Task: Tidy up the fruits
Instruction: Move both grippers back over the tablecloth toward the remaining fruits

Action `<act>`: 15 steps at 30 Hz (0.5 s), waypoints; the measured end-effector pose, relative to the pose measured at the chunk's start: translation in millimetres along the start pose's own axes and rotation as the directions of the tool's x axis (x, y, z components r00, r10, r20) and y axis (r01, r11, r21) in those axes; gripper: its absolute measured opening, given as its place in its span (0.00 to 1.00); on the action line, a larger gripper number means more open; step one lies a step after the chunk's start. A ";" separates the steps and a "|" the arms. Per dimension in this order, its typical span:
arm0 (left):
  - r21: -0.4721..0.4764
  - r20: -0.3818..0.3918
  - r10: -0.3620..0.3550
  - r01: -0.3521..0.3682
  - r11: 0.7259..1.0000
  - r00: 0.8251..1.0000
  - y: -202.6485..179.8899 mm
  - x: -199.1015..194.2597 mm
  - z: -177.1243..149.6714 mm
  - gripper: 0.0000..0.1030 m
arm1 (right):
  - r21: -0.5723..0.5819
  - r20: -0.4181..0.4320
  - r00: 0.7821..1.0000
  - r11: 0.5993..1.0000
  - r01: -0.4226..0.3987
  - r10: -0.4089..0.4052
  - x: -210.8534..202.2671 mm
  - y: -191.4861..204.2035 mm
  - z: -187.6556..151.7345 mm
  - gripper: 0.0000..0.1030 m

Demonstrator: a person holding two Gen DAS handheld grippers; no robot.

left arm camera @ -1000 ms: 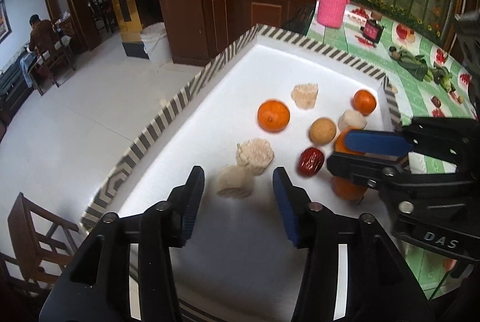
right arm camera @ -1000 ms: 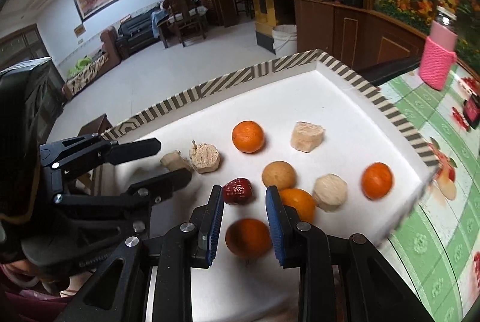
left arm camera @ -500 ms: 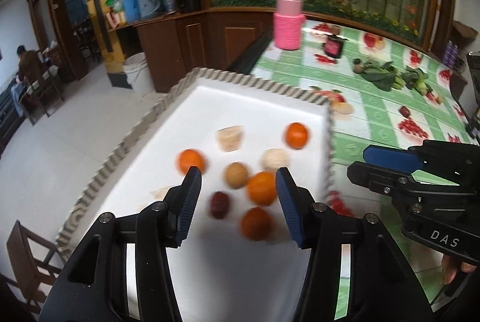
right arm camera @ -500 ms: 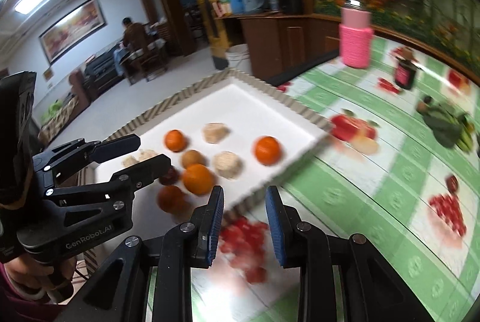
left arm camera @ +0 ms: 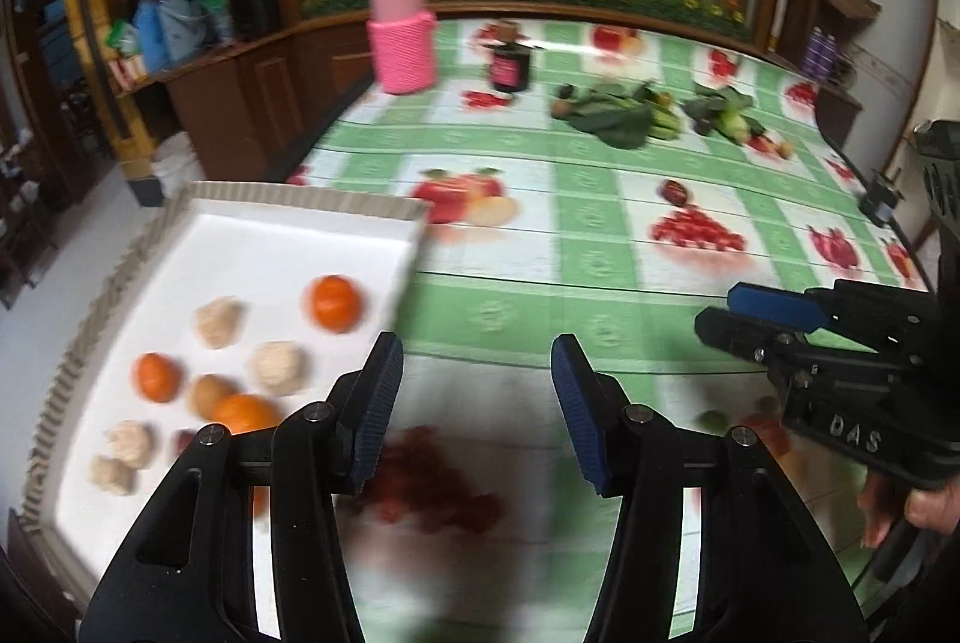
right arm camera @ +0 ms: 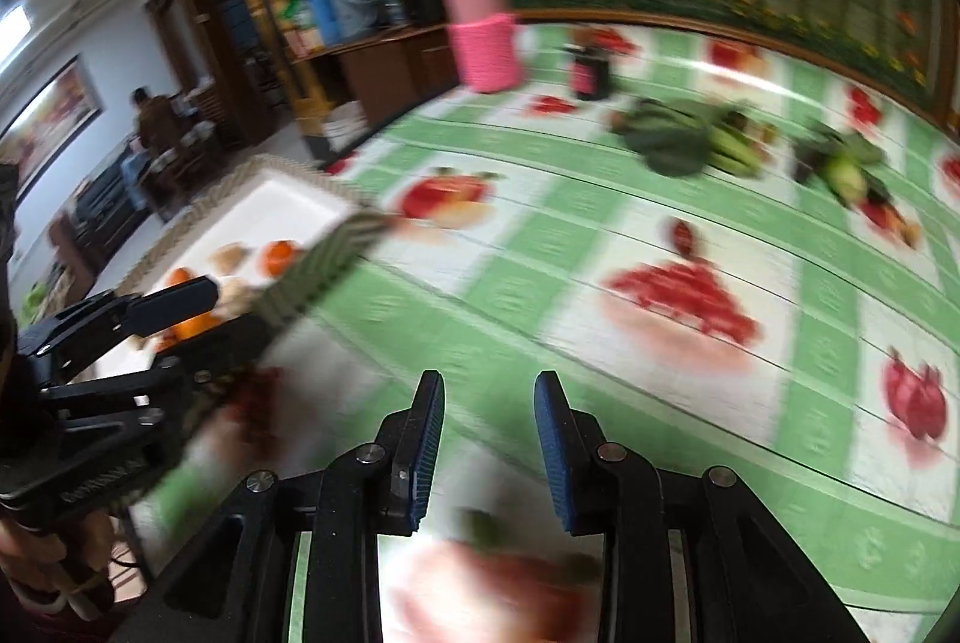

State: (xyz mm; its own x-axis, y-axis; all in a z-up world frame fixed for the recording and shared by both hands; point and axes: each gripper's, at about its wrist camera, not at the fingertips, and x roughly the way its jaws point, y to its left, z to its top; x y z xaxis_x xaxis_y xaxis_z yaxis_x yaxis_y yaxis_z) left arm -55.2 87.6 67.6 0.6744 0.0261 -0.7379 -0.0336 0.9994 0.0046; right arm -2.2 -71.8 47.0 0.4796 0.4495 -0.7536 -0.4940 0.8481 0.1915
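A white tray with a striped rim [left arm camera: 252, 238] lies at the table's left end and holds several oranges [left arm camera: 334, 302], pale lumps [left arm camera: 277, 367] and a brown round fruit [left arm camera: 207, 394]. It also shows in the right wrist view [right arm camera: 288, 205]. A real red date [left arm camera: 673, 191] lies on the green tablecloth further right, also seen in the right wrist view [right arm camera: 684, 236]. My left gripper [left arm camera: 474, 403] is open and empty above the cloth beside the tray. My right gripper [right arm camera: 489, 442] is open and empty above the cloth.
A pink-sleeved bottle [left arm camera: 401, 37] and a small dark jar [left arm camera: 510, 64] stand at the back. Leafy greens [left arm camera: 618, 118] and more vegetables [left arm camera: 723, 115] lie at the back right. The tablecloth is printed with fruit pictures. The views are blurred by motion.
Both grippers have swung right, away from over the tray to above the tablecloth. The tray has shifted to the left of both views. Both stay open and empty.
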 end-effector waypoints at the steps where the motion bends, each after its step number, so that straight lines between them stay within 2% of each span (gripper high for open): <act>1: 0.003 -0.013 -0.020 0.020 1.000 1.000 -7.6 4.9 3.1 0.50 | 0.018 -0.002 1.000 1.000 0.020 -0.020 -2.1 -11.9 -1.1 0.30; 4: 0.005 -0.036 -0.077 0.077 0.997 0.996 -27.2 16.9 11.4 0.50 | 0.085 -0.015 0.997 0.993 0.082 -0.081 -8.5 -52.5 -5.5 0.31; 8: 0.028 -0.074 -0.111 0.113 0.993 0.991 -53.7 34.8 21.3 0.50 | 0.167 -0.028 0.988 0.974 0.156 -0.153 -15.8 -103.5 -6.0 0.31; 15: 0.053 -0.098 -0.152 0.158 0.986 0.984 -80.2 47.5 24.5 0.50 | 0.304 -0.038 0.958 0.910 0.281 -0.283 -25.7 -193.8 12.1 0.31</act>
State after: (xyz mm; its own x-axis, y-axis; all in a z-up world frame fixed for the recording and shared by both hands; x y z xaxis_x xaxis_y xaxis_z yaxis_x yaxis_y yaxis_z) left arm -2.4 9.3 48.7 0.5965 -0.1283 -0.7923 0.1124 0.9908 -0.0758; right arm 89.9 -244.3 36.9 0.5722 0.1800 -0.8001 -0.0944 0.9836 0.1537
